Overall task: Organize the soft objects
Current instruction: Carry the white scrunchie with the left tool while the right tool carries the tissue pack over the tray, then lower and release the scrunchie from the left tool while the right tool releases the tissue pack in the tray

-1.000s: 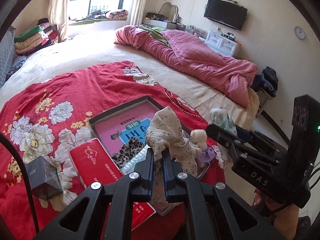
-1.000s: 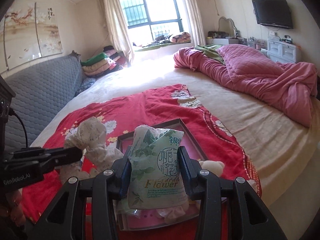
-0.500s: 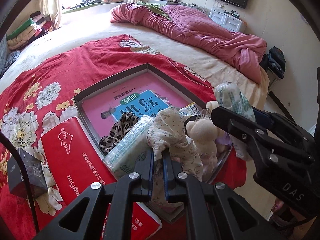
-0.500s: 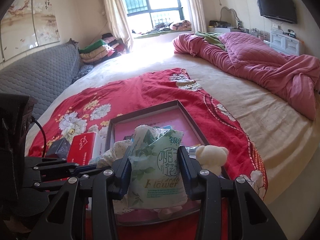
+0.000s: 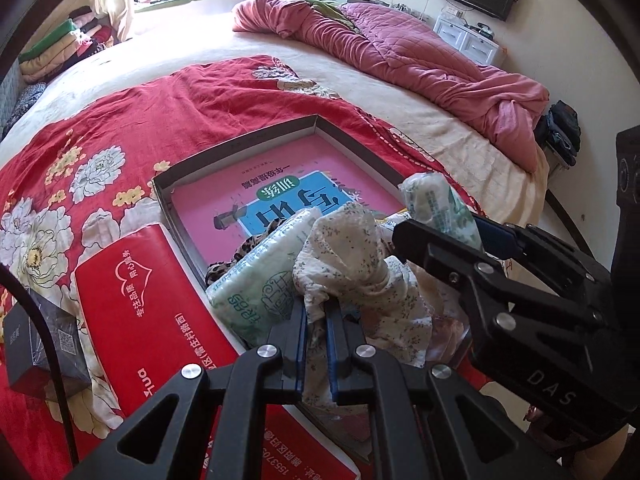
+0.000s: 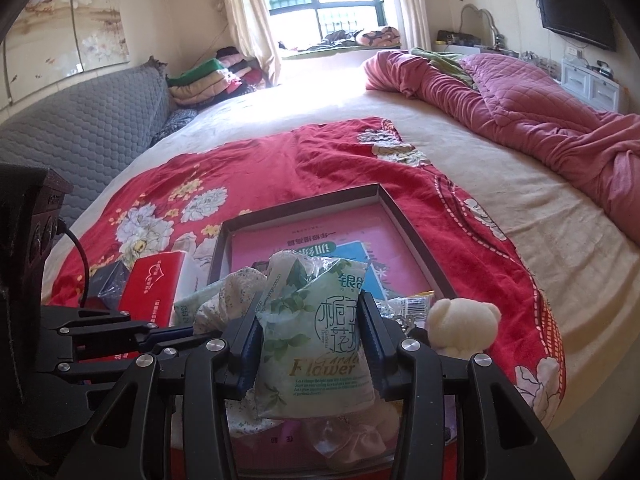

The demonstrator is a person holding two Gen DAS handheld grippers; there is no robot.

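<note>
Green tissue pack [image 6: 316, 344] upright in right gripper [image 6: 310, 344] — left gripper [image 5: 316, 320] pinching floral cloth [image 5: 352, 264]

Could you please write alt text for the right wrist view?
The right gripper holds a green tissue pack over a shallow tray on a red floral blanket. A cream teddy bear sits beside it.

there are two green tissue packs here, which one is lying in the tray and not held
The pale green pack lying at the tray's near left; the other, the Flower-printed pack, stands between the right gripper's fingers.
</note>
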